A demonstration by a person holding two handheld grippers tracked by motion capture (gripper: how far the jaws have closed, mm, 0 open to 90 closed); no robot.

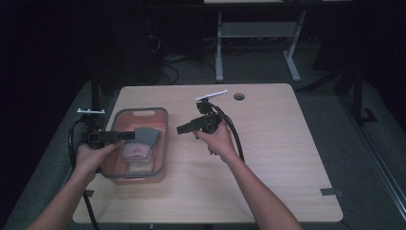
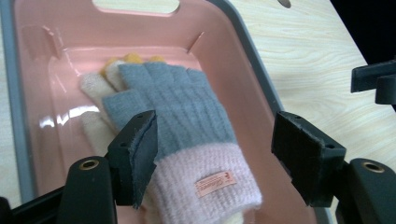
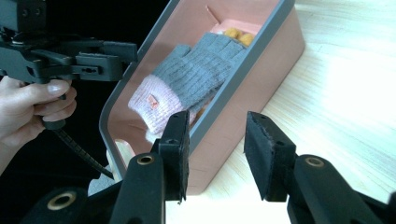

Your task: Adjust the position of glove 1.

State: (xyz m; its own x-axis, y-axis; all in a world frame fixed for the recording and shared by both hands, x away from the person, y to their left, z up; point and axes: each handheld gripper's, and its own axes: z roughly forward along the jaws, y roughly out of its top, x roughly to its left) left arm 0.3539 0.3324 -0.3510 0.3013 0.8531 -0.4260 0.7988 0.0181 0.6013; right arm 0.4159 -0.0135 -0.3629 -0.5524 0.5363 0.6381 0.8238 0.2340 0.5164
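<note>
One pink bin (image 1: pixel 164 143) at centre left holds two gloves, a grey-and-pink glove (image 2: pixel 187 126) with an unreadable label atop a cream glove (image 2: pixel 95 100), while both left gripper (image 1: pixel 125 136) and right gripper (image 1: pixel 184 128) gape empty.

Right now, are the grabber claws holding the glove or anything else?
No, nothing is held. The left gripper is open over the grey and pink glove lying in the pink bin; the right gripper is open beside the bin.

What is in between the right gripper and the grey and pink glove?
The bin's grey-rimmed pink wall stands between them. In the right gripper view, the right gripper, jaws open, sits outside the bin, and the glove lies inside.
</note>
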